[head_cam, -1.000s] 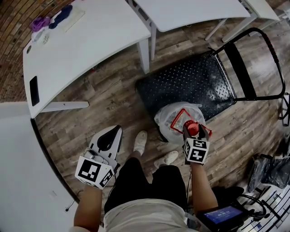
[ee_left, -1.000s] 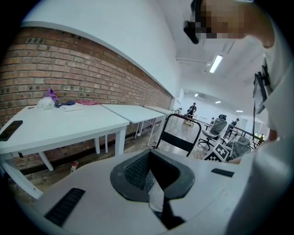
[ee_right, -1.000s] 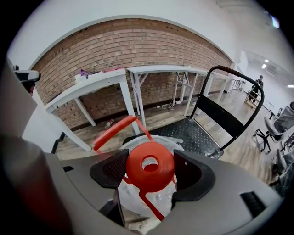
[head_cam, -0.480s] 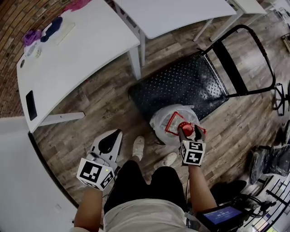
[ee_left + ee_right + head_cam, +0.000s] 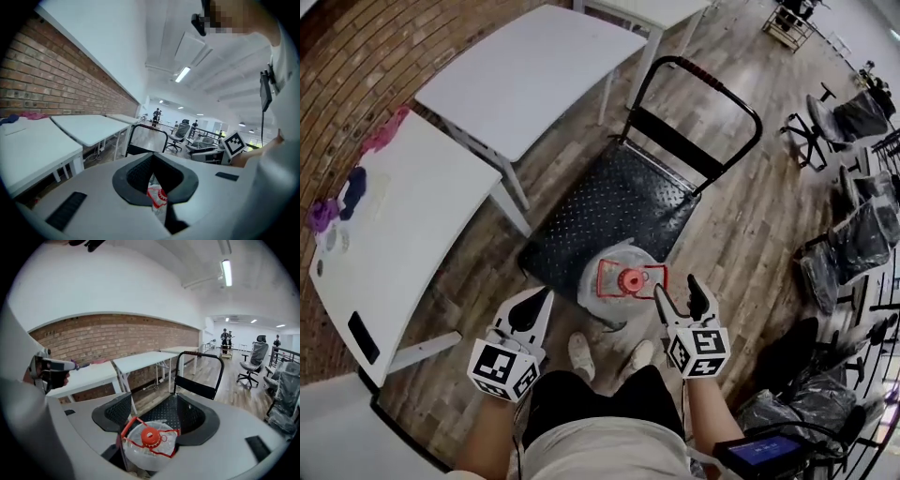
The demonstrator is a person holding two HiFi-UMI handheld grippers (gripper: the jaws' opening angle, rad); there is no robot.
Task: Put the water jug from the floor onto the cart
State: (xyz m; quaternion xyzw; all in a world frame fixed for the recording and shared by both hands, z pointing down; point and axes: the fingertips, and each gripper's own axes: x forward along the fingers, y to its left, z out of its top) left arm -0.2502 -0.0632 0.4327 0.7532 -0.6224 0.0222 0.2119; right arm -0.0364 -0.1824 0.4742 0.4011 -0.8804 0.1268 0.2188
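Wood-plank floor (image 5: 750, 253) runs past a brick wall (image 5: 356, 75) and a white table (image 5: 525, 80). On it stands a black cart (image 5: 619, 202) with a studded deck and a hoop handle. The water jug (image 5: 623, 281) (clear, with a red cap and red carry handle) stands upright at the near corner of the cart's deck. I cannot tell whether its base is on the deck or on the floor beside it.

The right hand-held gripper (image 5: 676, 286) hangs just beside the jug on the person's side. Its jaws are spread wide and grip nothing, and its own view shows the red cap low between them. The left hand-held gripper (image 5: 542, 298) is near the jug's other side, not touching it, with its tips pressed together and empty.
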